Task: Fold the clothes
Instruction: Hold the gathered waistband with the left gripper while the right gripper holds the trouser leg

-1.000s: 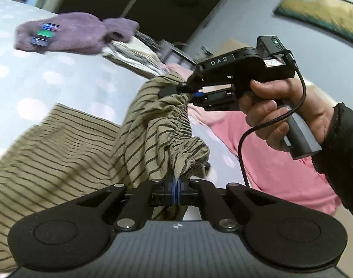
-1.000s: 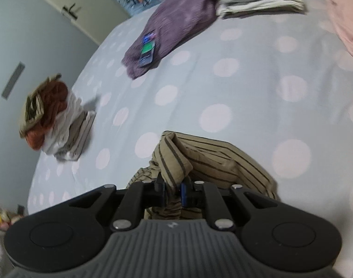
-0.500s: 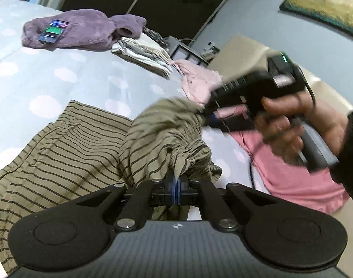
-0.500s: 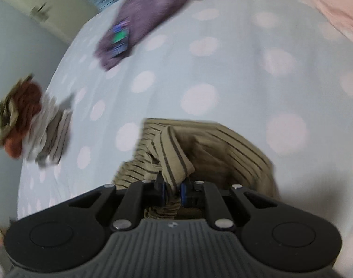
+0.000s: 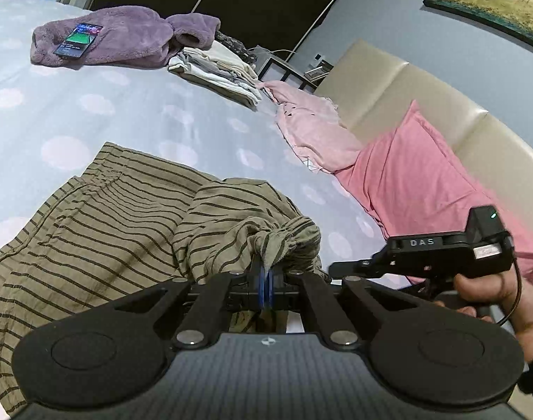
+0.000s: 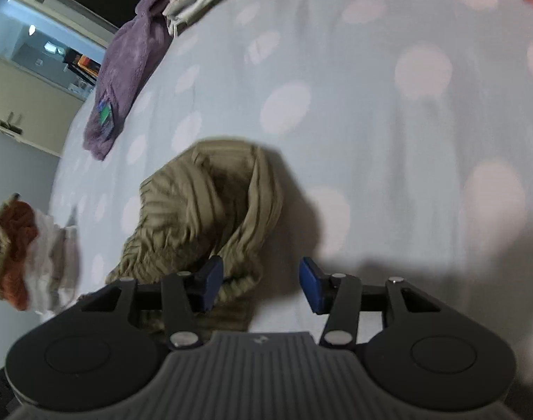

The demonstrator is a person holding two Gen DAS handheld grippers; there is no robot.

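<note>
One striped garment [image 5: 102, 231]: left gripper [image 5: 265, 280] jaws clamp it, right gripper [image 6: 259, 285] jaws opening, empty.

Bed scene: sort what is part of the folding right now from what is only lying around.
In the job:
- striped olive garment
- left gripper, shut on it
- right gripper, jaws opening, pads off the cloth

Lying about:
- purple fleece with phone
- folded pale stack
- pink cloth
- pink pillow
- orange-and-white pile

"DAS" on right hand-held gripper [image 5: 340, 268]
</note>
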